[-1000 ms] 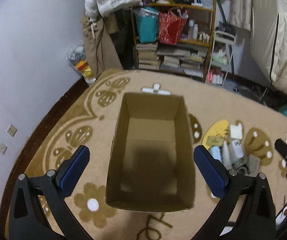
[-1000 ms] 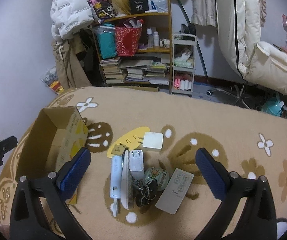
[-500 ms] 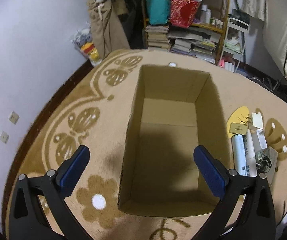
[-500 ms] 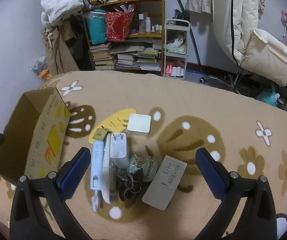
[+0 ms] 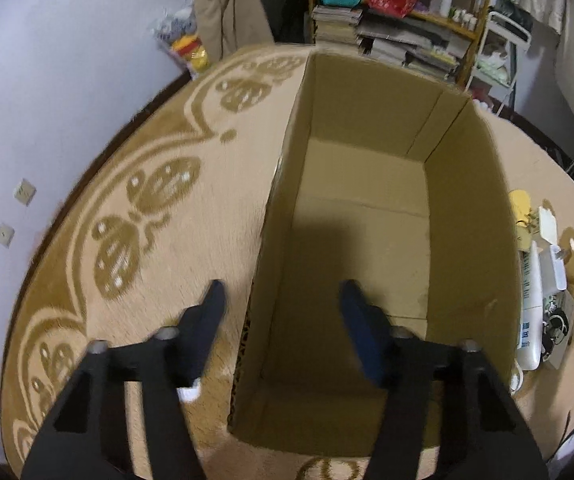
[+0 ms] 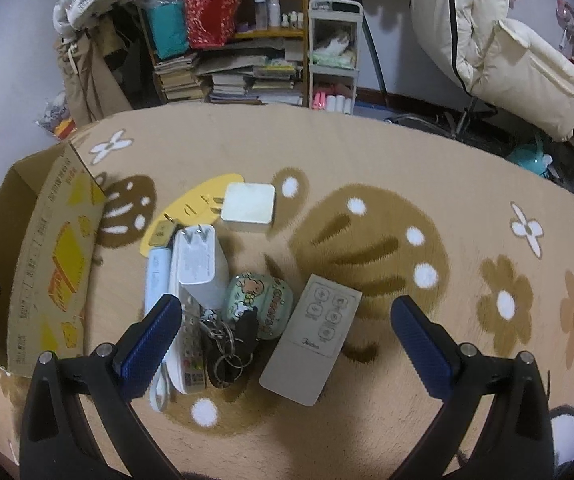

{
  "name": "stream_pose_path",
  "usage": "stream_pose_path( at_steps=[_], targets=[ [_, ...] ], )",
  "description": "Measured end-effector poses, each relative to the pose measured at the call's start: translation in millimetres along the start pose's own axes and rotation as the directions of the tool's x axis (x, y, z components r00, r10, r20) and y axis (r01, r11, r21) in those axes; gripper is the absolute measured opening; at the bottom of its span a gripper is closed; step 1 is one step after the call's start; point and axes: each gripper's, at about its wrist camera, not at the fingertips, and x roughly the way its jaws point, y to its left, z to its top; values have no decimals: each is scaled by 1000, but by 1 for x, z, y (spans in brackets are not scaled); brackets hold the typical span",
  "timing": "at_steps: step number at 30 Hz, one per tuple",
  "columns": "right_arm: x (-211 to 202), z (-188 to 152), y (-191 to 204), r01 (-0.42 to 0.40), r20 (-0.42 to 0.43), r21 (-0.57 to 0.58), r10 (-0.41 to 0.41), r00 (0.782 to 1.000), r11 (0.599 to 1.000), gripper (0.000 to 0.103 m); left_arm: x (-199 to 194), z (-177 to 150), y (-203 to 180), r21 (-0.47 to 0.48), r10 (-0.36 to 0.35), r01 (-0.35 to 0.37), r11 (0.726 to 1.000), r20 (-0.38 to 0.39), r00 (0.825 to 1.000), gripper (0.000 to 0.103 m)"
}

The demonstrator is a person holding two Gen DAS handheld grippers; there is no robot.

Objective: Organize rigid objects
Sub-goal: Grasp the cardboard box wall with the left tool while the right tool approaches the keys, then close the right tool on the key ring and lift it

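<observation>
Left gripper [image 5: 281, 300] blurred; jaws closing astride the left wall of the open brown cardboard box [image 5: 467, 216] on the carpet, contact apparently none. Right gripper [image 6: 283, 320] gapes wide, empty, above the grey flat remote control [image 6: 311, 344] and cartoon-printed green case [image 6: 259, 304].

Dim indoor light falls from overhead, a little yellow. A soft dark shadow lies across the floor of the cardboard box [image 5: 367, 240]. The left wrist view is smeared with motion blur; the right wrist view is sharper. Fisheye bending curves the carpet [image 6: 367, 152], with black corners.
</observation>
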Motion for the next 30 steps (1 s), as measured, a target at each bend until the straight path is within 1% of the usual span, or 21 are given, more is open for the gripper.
stream_pose_path(
  at_steps=[1, 4, 7, 9, 11, 13, 16, 18, 21, 22, 24, 25, 27, 28, 29, 30],
  targets=[
    [3, -1, -1, 1, -8, 3, -1, 1000, 1000, 103, 6, -1, 2, -13, -6, 5, 1000, -20, 1000, 36],
    [10, -3, -2, -4, -30, 10, 4, 1000, 1000, 103, 22, -5, 8, -54, -19, 15, 998, -81, 997, 25],
    [19, -5, -3, -2, -60, 15, 3, 998, 1000, 101, 31, -8, 10, -64, 0, -8, 998, -114, 993, 19],
    [24, -6, -5, -1, -79, 25, 3, 997, 1000, 100, 32, -8, 10, -64, 8, -16, 998, -116, 993, 18],
    [28, -7, -8, -10, -94, 37, 13, 995, 999, 94, 32, -7, 10, -65, 13, -20, 998, -117, 993, 17],
    [32, -8, -10, -31, -111, 59, 37, 993, 998, 93, 32, -7, 9, -58, 22, -28, 998, -116, 993, 16],
    [34, -9, -12, -76, -125, 94, 88, 988, 993, 85, 33, -8, 8, -48, 34, -40, 998, -119, 992, 14],
    [35, -10, -10, -106, -136, 102, 119, 983, 989, 82, 34, -8, 9, -49, 37, -43, 998, -121, 992, 13],
    [38, -11, -6, -147, -166, 109, 164, 972, 983, 67, 36, -7, 12, -61, 32, -39, 997, -126, 991, 13],
    [40, -12, -4, -158, -180, 111, 176, 968, 981, 60, 36, -7, 13, -66, 27, -35, 997, -126, 992, 13],
    [44, -14, -1, -173, -206, 111, 193, 959, 979, 57, 36, -7, 13, -65, 27, -35, 997, -124, 992, 13],
    [46, -14, 1, -179, -217, 113, 200, 955, 977, 52, 36, -7, 12, -59, 30, -37, 998, -121, 992, 13],
    [49, -15, 5, -185, -232, 105, 205, 951, 977, 42, 35, -8, 10, -46, 38, -44, 998, -117, 992, 13],
    [49, -15, 6, -187, -233, 99, 205, 951, 977, 35, 35, -8, 9, -42, 39, -45, 998, -115, 993, 13],
    [49, -15, 7, -186, -228, 92, 203, 952, 978, 32, 35, -8, 9, -42, 39, -45, 998, -115, 993, 12],
    [49, -14, 7, -186, -221, 88, 202, 954, 979, 32, 35, -8, 10, -44, 37, -43, 998, -115, 993, 12]
  ],
)
